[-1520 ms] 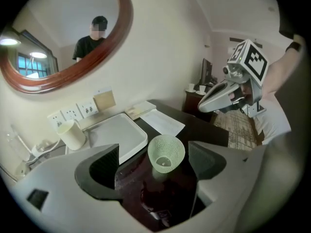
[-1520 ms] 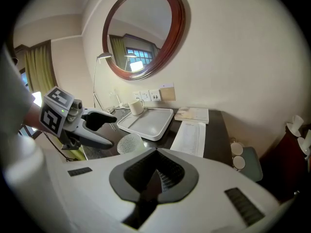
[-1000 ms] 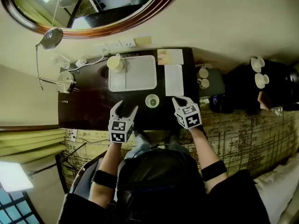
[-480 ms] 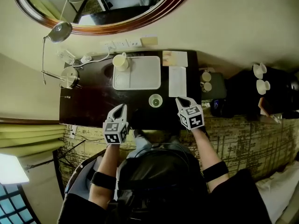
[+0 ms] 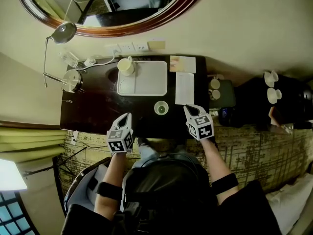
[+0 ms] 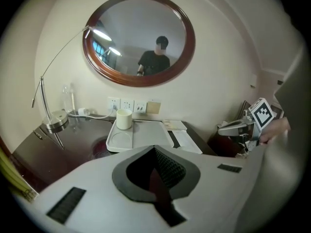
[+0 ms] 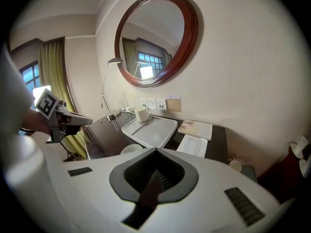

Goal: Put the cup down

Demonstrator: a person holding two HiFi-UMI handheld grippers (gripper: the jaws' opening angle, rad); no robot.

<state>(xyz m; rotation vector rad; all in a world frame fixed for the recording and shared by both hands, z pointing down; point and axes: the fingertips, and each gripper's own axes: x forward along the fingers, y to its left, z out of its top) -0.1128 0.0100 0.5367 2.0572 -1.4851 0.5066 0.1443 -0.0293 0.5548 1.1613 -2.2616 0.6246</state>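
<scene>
A small pale green cup stands upright on the dark table, near its front edge and between my two grippers. In the right gripper view only the cup's ribbed top shows over the jaws. My left gripper is left of the cup and clear of it, jaws shut and empty. To the cup's right, my right gripper is also shut with nothing in it. A white mug sits at the far left corner of a white tray.
A paper sheet and a booklet lie right of the tray. A desk lamp stands at the table's left end, wall sockets and a round mirror behind. A low stand with two small cups is on the right.
The left gripper's jaws have gone from open to shut, and it has drawn back a little toward the table's near edge. The cup and the right gripper stay put.
</scene>
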